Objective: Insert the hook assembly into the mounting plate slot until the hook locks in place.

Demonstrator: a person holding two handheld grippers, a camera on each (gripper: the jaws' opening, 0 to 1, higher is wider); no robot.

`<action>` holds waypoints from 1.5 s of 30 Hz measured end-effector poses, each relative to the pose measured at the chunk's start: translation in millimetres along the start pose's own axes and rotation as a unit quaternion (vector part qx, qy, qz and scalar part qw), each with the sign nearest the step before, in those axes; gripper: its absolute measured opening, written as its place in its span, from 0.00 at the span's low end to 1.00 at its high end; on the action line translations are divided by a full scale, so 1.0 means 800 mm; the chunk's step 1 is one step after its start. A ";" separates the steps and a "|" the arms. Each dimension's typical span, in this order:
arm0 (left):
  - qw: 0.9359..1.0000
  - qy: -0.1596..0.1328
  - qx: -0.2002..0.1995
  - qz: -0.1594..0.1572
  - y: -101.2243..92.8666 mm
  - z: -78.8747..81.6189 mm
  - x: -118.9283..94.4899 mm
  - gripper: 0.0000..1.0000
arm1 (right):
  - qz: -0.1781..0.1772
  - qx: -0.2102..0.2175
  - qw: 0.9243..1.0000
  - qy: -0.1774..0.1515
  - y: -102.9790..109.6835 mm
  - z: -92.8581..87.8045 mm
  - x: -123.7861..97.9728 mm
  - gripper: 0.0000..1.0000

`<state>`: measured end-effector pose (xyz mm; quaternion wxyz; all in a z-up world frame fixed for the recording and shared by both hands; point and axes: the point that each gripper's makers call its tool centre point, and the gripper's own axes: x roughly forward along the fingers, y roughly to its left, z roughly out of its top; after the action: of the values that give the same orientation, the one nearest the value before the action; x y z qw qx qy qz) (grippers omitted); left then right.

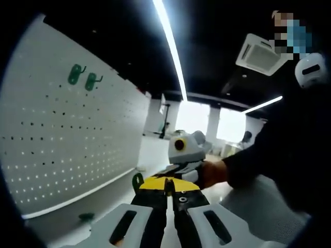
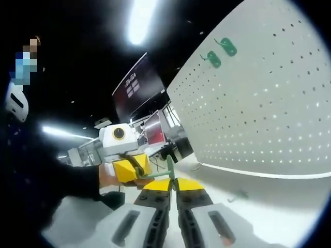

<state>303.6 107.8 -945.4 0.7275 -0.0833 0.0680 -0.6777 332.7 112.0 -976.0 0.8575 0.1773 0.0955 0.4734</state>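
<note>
Right gripper view, green hook [image 2: 168, 166] at right gripper [image 2: 173, 184]

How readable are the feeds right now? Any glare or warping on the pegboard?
Left gripper view: ceiling light strip and windows blown out; pegboard evenly lit but bowed by fisheye, its two green hooks clear. Right gripper view: ceiling light smeared by glare, pegboard bright, holes readable; held green hook slightly soft.

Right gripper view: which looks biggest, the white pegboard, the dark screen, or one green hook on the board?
1. White pegboard, by far the largest.
2. Dark screen, though it stands farther back, so its true size is unsure.
3. Green hook, smallest; its neighbour looks alike.
</note>
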 end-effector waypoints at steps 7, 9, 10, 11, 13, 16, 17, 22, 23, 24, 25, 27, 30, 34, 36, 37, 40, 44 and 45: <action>1.000 -0.006 -0.004 0.000 0.001 0.004 -0.003 0.02 | -0.002 -0.018 1.000 -0.015 0.002 0.008 0.001 0.01; 1.000 -0.011 -0.007 -0.005 -0.002 0.006 -0.003 0.02 | 0.002 -0.015 1.000 -0.023 0.003 0.012 0.000 0.01; 1.000 -0.011 -0.006 -0.006 -0.002 0.006 -0.003 0.02 | 0.003 -0.014 1.000 -0.025 0.003 0.013 0.000 0.01; 1.000 -0.009 -0.005 -0.007 -0.004 0.005 -0.002 0.02 | 0.004 -0.014 1.000 -0.024 0.002 0.013 0.000 0.01; 1.000 -0.004 -0.004 -0.009 -0.006 0.003 -0.001 0.02 | 0.004 -0.013 1.000 -0.018 0.002 0.009 0.000 0.01; 1.000 -0.001 -0.005 -0.010 -0.005 0.001 0.000 0.02 | 0.005 -0.011 1.000 -0.013 0.004 0.007 0.002 0.01; 1.000 -0.002 -0.005 -0.009 -0.004 0.002 -0.001 0.02 | 0.004 -0.010 1.000 -0.013 0.003 0.007 0.002 0.01; 1.000 -0.007 -0.009 -0.003 -0.002 0.005 -0.003 0.02 | 0.003 -0.005 1.000 -0.012 0.004 0.006 0.003 0.01; 1.000 -0.006 -0.008 -0.001 -0.001 0.005 -0.003 0.02 | 0.002 -0.003 1.000 -0.011 0.003 0.006 0.003 0.01; 1.000 -0.005 -0.007 0.000 0.000 0.004 -0.003 0.02 | 0.000 -0.003 1.000 -0.011 0.003 0.006 0.003 0.01; 1.000 -0.005 -0.006 0.001 0.000 0.004 -0.003 0.02 | -0.001 -0.004 1.000 -0.011 0.002 0.006 0.003 0.01; 1.000 -0.005 -0.007 0.003 0.001 0.004 -0.002 0.02 | -0.001 -0.005 1.000 -0.009 0.002 0.005 0.003 0.01; 1.000 -0.004 -0.005 0.004 0.001 0.004 -0.002 0.01 | -0.002 -0.005 1.000 -0.007 0.002 0.005 0.004 0.02; 1.000 0.002 -0.002 0.006 0.001 0.001 -0.002 0.01 | -0.004 -0.004 1.000 0.000 0.002 0.002 0.005 0.03; 1.000 0.003 -0.002 0.007 0.002 0.001 -0.002 0.01 | -0.004 -0.005 1.000 0.003 0.003 0.000 0.005 0.04; 1.000 0.003 -0.002 0.008 0.002 0.001 -0.003 0.01 | -0.005 -0.005 1.000 0.005 0.002 -0.001 0.005 0.05; 1.000 0.002 -0.001 0.010 0.004 0.001 -0.004 0.01 | -0.006 -0.006 1.000 0.008 0.002 -0.002 0.005 0.05; 1.000 0.002 -0.001 0.012 0.005 0.002 -0.006 0.01 | -0.013 -0.006 1.000 0.015 -0.002 -0.004 0.003 0.07; 1.000 0.002 -0.001 0.013 0.006 0.002 -0.006 0.01 | -0.015 -0.006 1.000 0.017 -0.003 -0.005 0.003 0.08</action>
<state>308.0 113.2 -944.9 0.7356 -0.0817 0.0716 -0.6686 334.1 113.6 -980.6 0.8637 0.1622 0.1100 0.4643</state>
